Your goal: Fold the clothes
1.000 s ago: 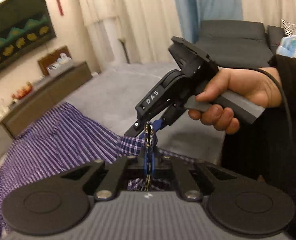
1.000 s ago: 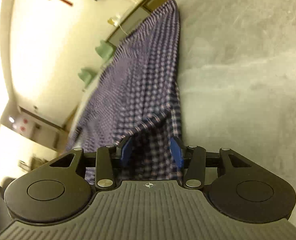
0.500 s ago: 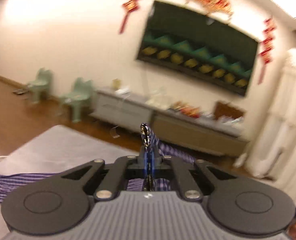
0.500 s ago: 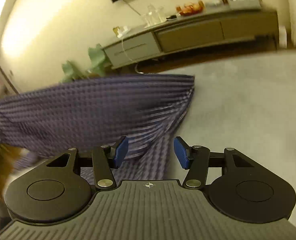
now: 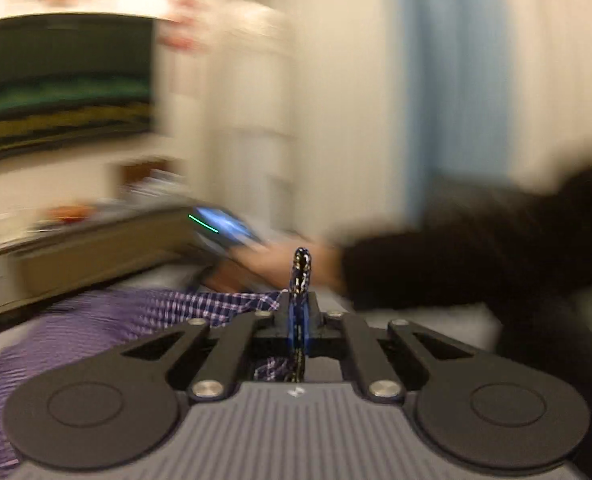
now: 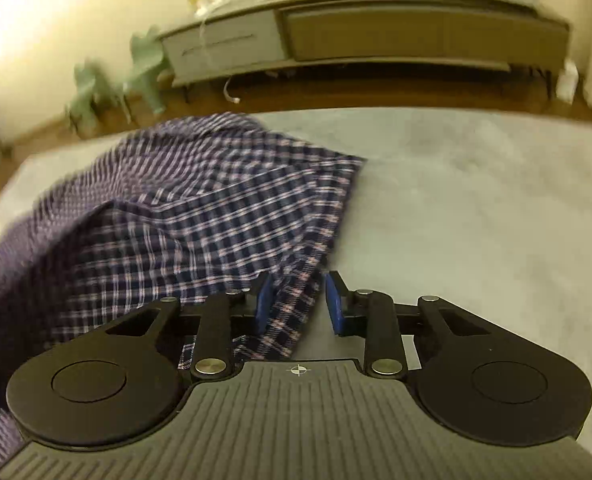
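The plaid shirt (image 6: 199,216) lies spread on the grey surface (image 6: 476,216), bunched toward the side away from the bare grey stretch, and you can see its navy, purple and white check rumpled into a raised fold near its middle. Your right tongs (image 6: 298,304) stand released, blue pads (image 6: 263,300) apart, and the shirt's near edge runs right in between them: cloth sits against the inner pad, while the outer pad is clear of the shirt with bare grey beneath it. Nothing is pinched there. Over on the other side, your left tongs (image 5: 299,312) are clenched on the shirt (image 5: 215,304), pads pressed flat together with a thin ridge of checked cloth standing up out of them. From that pinch the fabric trails off across the grey surface, blurred into purple streaks. That view is smeared all over, so detail is poor. Beyond the shirt's pinched ridge you can make out your right hand (image 5: 279,260) in a dark sleeve, gripping a device with a lit blue screen (image 5: 223,226). Past the shirt's far edge, in the sharper view, a long low TV cabinet (image 6: 376,32) runs along the wall, and two pale green chairs (image 6: 115,80) stand on the wooden floor beside its end.
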Demonstrator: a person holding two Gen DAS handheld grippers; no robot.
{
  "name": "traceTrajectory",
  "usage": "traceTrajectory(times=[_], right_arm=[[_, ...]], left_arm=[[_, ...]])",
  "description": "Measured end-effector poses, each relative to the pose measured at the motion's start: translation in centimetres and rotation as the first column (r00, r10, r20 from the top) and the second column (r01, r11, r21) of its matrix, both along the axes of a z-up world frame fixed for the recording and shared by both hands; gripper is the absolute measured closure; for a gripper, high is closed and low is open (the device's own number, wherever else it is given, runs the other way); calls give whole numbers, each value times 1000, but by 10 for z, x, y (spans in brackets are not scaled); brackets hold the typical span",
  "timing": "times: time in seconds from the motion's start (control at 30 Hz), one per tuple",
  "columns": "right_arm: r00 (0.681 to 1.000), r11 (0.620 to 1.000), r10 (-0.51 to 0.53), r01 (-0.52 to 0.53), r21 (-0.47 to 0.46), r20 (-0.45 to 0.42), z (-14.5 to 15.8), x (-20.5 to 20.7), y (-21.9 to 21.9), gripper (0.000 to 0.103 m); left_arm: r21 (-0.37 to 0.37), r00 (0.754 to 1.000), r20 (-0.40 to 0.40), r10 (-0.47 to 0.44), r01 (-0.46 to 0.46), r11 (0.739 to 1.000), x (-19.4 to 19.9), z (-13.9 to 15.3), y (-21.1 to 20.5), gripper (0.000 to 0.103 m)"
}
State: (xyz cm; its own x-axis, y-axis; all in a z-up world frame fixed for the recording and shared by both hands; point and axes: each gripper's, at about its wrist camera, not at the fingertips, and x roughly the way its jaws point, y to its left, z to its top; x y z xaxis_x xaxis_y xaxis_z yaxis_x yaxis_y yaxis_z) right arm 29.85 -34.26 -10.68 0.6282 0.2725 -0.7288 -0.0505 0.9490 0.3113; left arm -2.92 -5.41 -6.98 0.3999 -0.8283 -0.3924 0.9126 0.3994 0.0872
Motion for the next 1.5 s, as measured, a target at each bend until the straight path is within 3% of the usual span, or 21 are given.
traceTrajectory(times=[0.07,0.13,0.3,0.43,0.5,0.6,0.7,0.73,0.8,0.83,0.9,0.97,1.0,1.07,1.13,1.2,1.3,1.4,1.5], right_arm=[[1000,992,-24,23,122,11,4,-14,-19,73],[1000,985,-20,17,174,16,6,-35,-30,73],[998,986,-11,1,169,59,13,-92,-37,72],[990,987,118,-126,104,80,21,-134,-4,72],[979,979,186,-192,68,86,25,-154,14,72],[954,957,287,-290,14,90,30,-185,42,72],[929,926,371,-369,-79,0,8,-209,70,72],[922,914,386,-384,-130,-10,4,-216,77,72],[912,883,410,-401,-245,-16,2,-230,90,73],[915,887,404,-390,-246,4,7,-236,90,72],[925,912,374,-356,-204,61,19,-246,86,70],[927,903,376,-361,-235,21,13,-249,91,66],[921,881,389,-379,-283,-22,5,-249,97,65],[920,868,391,-377,-322,-24,9,-248,106,64],[921,862,389,-367,-350,-11,16,-248,115,64],[914,866,405,-376,-329,19,31,-243,132,59],[900,873,430,-396,-286,69,56,-233,159,56],[884,876,453,-416,-244,120,80,-224,186,48],[864,868,481,-448,-213,147,93,-201,223,44]], left_arm=[[93,997,-2,-76,75,993,-13,-27,-19,99],[154,996,-24,-83,86,984,-13,-46,-27,99],[210,993,-110,-49,71,975,6,-65,-29,97],[259,994,-110,-24,53,964,-5,-78,-26,59],[271,993,-120,6,27,962,-8,-83,-23,59],[252,987,-144,66,-28,967,-14,-84,-10,58],[181,975,-174,135,-103,978,-19,-72,12,55],[144,968,-191,160,-134,981,-16,-64,22,49],[63,945,-222,240,-231,971,-12,-51,52,44],[22,922,-245,300,-304,952,-7,-43,73,40],[-61,847,-315,428,-468,882,10,-31,123,35],[-138,725,-427,541,-643,753,34,-24,183,26],[-154,637,-513,575,-728,668,48,-25,214,24],[-142,428,-687,587,-872,469,77,-28,277,23],[-112,267,-802,534,-946,305,100,-41,329,23],[-93,185,-870,458,-972,216,123,-56,354,22],[-62,95,-934,343,-992,106,157,-79,383,21],[-21,22,-927,374,-1000,8,180,-89,399,21],[33,-67,-911,407,-995,-91,195,-96,414,22]])
